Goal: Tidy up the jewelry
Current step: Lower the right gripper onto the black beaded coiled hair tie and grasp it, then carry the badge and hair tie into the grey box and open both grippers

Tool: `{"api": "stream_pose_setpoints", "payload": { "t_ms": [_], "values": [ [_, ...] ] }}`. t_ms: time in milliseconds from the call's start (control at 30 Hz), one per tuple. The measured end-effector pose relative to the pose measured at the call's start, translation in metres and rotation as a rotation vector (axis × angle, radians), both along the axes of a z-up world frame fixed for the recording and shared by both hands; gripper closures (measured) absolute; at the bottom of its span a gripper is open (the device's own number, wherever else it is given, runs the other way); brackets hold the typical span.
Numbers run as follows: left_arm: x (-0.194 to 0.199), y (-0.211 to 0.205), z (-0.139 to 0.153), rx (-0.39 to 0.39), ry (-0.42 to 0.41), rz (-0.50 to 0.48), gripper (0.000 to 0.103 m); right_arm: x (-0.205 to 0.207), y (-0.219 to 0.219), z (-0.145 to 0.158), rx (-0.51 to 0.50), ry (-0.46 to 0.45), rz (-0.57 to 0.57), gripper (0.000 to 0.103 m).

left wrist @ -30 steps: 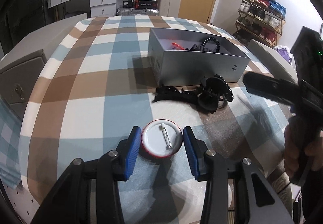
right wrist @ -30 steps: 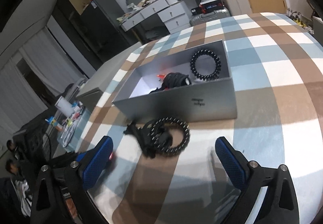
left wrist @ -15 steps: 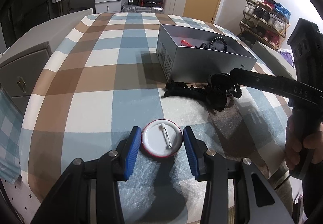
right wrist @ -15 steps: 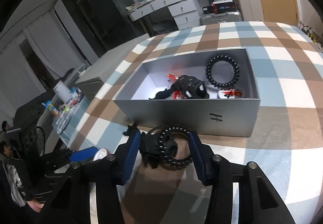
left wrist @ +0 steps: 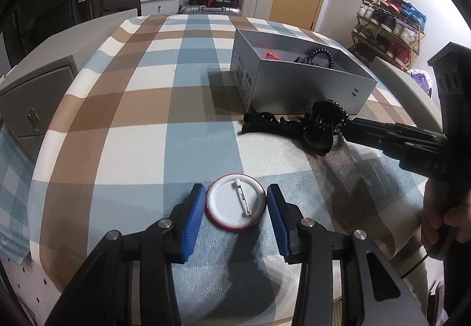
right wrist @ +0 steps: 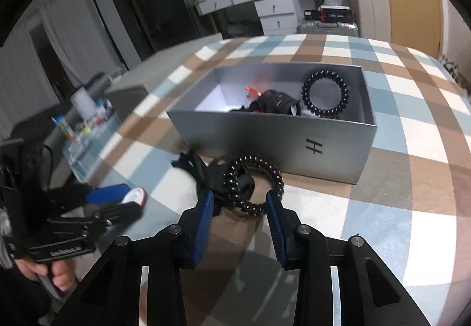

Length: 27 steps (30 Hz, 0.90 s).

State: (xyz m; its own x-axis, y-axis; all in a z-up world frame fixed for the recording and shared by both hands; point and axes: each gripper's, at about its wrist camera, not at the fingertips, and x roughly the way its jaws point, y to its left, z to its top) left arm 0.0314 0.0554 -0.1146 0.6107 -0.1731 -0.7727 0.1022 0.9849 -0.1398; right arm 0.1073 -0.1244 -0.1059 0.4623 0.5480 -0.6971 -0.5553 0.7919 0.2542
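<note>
A round white pin badge with a red rim lies face down on the checked tablecloth between the blue pads of my left gripper, which is shut on it. My right gripper is shut on a black spiral hair tie that lies against a black hair claw in front of the grey box. The box holds another black spiral tie, a black clip and something red. The right gripper shows in the left wrist view at the dark pile.
The grey box stands open at the table's far right. A grey cabinet is to the left of the table, a shoe rack at the back right, and a white desk with suitcases behind.
My right gripper has moved in to the black pile and narrowed from wide open to closed around the spiral hair tie. My left gripper has stayed on the pin badge.
</note>
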Motion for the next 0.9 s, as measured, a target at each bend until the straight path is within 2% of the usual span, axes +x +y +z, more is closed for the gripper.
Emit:
{"api": "stream_pose_setpoints", "payload": {
  "t_ms": [67, 167, 267, 600, 767, 900],
  "values": [
    [0.001, 0.001, -0.001, 0.001, 0.002, 0.001, 0.066, 0.002, 0.0, -0.002, -0.012, 0.007, -0.01, 0.079],
    [0.0, 0.003, -0.002, -0.006, 0.0, 0.006, 0.066, 0.003, -0.005, -0.002, 0.023, 0.026, -0.01, 0.09],
    [-0.003, 0.004, -0.001, -0.007, -0.001, 0.01, 0.066, -0.001, -0.007, 0.001, 0.028, 0.016, -0.013, 0.094],
    [-0.006, 0.004, 0.012, -0.036, -0.029, 0.006, 0.066, -0.018, -0.025, 0.018, 0.091, -0.024, -0.041, 0.094],
    [-0.004, -0.003, 0.03, -0.038, -0.066, -0.01, 0.066, -0.02, -0.03, 0.031, 0.088, -0.041, -0.075, 0.094],
    [0.007, -0.011, 0.045, -0.029, -0.104, -0.004, 0.066, -0.015, -0.037, 0.047, 0.143, -0.056, -0.087, 0.094]
  ]
}}
